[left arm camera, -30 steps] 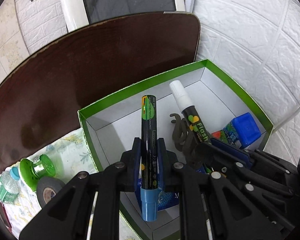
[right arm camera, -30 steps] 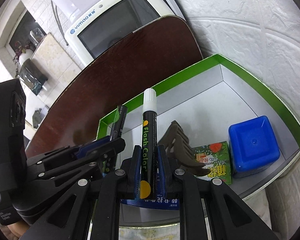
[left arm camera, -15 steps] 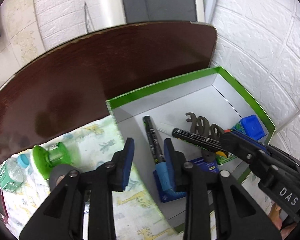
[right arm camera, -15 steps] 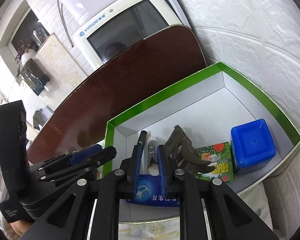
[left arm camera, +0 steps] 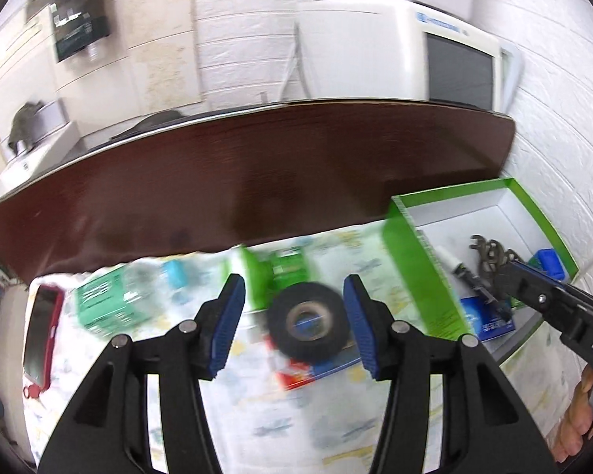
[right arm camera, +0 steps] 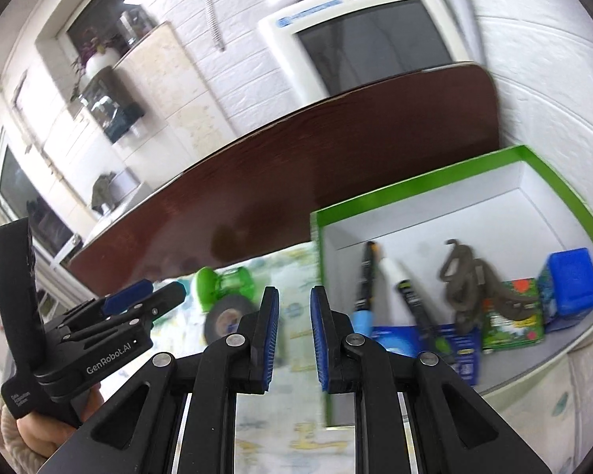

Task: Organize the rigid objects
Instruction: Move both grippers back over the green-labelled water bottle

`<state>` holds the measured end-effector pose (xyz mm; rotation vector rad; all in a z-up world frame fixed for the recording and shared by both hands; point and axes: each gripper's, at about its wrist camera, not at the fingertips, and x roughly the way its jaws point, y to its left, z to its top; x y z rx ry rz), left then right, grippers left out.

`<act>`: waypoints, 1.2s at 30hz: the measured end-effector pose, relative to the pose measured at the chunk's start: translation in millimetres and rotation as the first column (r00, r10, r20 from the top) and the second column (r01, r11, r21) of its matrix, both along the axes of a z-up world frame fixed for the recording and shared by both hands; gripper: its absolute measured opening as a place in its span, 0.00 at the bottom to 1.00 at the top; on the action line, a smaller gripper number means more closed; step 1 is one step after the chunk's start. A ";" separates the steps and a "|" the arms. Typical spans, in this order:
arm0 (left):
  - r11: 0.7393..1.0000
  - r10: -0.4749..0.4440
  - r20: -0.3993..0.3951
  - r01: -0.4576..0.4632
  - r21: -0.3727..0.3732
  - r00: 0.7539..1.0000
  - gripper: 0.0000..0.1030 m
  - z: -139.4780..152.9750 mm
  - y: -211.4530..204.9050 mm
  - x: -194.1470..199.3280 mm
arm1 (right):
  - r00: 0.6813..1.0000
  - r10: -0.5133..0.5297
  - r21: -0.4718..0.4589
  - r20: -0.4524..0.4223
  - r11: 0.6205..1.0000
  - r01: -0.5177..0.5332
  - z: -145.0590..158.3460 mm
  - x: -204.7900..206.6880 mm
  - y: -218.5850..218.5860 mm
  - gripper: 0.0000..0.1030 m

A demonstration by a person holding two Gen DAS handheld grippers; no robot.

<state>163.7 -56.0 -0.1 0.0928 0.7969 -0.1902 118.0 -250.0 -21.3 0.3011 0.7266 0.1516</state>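
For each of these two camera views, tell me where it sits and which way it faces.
Left wrist: on the left claw, open, facing the black tape roll on the patterned cloth; the right claw's side and fingers show.
Right wrist: on the right claw, open, facing the green box; the left claw shows.
Shared: tape roll, box, brown board.

The left wrist view looks forward and down along its jaws, close over the black tape roll [left arm camera: 306, 326] on the bench. The right wrist view faces the green box [right arm camera: 423, 191]. Both share these and the white monitor [left arm camera: 435, 51].
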 end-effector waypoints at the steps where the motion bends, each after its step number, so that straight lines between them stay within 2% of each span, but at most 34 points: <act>1: 1.000 0.022 0.000 -0.022 -0.003 1.000 0.49 -0.7 11.1 -1.7 | 1.000 0.023 -0.009 -0.006 1.000 -0.023 -0.7 1.9 11.8 0.17; 3: 0.998 0.065 -0.001 -0.065 -0.012 0.998 0.51 -3.0 39.2 -5.7 | 0.998 0.060 -0.021 -0.019 0.998 -0.060 -2.8 4.6 31.7 0.17; 5: 0.994 0.108 0.005 -0.108 -0.014 0.994 0.58 -4.9 63.2 -11.1 | 0.995 0.097 -0.023 -0.029 0.995 -0.097 -4.4 6.7 51.2 0.19; 6: 0.991 0.132 0.013 -0.132 -0.010 0.991 0.65 -6.4 75.8 -14.0 | 0.993 0.113 -0.022 -0.034 0.993 -0.114 -5.4 8.2 60.9 0.23; 8: 0.982 0.189 0.033 -0.189 -0.003 0.982 0.72 -10.2 102.9 -19.9 | 0.988 0.143 -0.018 -0.051 0.989 -0.144 -7.6 11.8 81.3 0.52; 10: 0.972 0.236 0.038 -0.236 -0.003 0.971 0.75 -16.1 129.2 -24.0 | 0.983 0.173 0.003 -0.057 0.985 -0.173 -10.2 15.0 98.2 0.66; 15: 0.957 0.289 -0.008 -0.290 -0.005 0.957 0.77 -42.4 178.1 -26.5 | 0.967 0.240 -0.022 -0.082 0.970 -0.243 -17.2 28.8 147.8 0.71; 21: 0.967 0.250 -0.043 -0.252 -0.040 0.967 0.77 -66.7 200.8 -22.3 | 0.947 0.284 -0.019 -0.149 0.957 -0.290 -37.4 53.5 194.2 0.72; 27: 0.975 0.209 -0.039 -0.211 -0.074 0.977 0.77 -74.3 205.8 -2.1 | 0.943 0.283 -0.016 -0.173 0.957 -0.290 -52.8 82.1 215.8 0.72; 30: 0.975 0.202 -0.035 -0.204 -0.085 0.979 0.77 -76.8 207.8 10.7 | 0.945 0.274 -0.004 -0.180 0.960 -0.279 -60.0 97.7 223.4 0.81; 36: 0.976 0.188 -0.032 -0.191 -0.103 0.982 0.79 -83.8 212.4 27.9 | 0.943 0.251 0.049 -0.219 0.968 -0.247 -75.9 132.1 229.3 0.83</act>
